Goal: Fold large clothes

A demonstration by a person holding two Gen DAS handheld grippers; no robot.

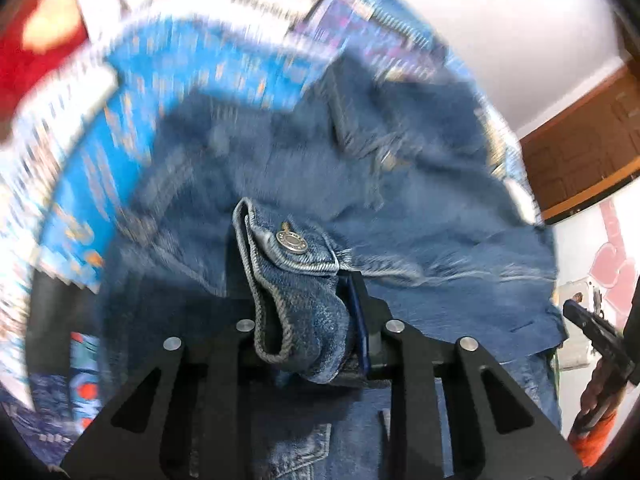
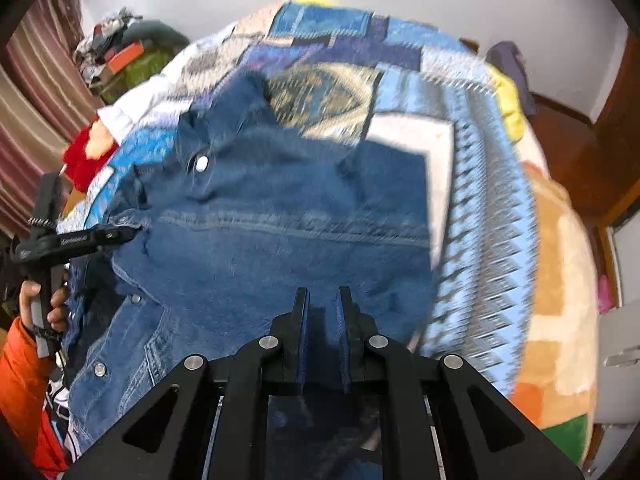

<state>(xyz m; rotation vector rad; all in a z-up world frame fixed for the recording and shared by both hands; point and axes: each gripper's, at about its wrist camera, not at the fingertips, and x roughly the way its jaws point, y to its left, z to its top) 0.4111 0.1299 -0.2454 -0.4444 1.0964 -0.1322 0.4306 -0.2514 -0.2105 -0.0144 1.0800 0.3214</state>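
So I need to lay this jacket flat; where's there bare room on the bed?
Free: the patterned quilt right of the denim jacket, up to the yellow pillow. Crowded: the left edge, with the red plush and white cloth.

A home bedroom: a bed point(image 2: 568, 264) under a patterned blue quilt point(image 2: 472, 184), striped curtains point(image 2: 36, 92) to its left, a wooden door point(image 1: 580, 160) on its right.
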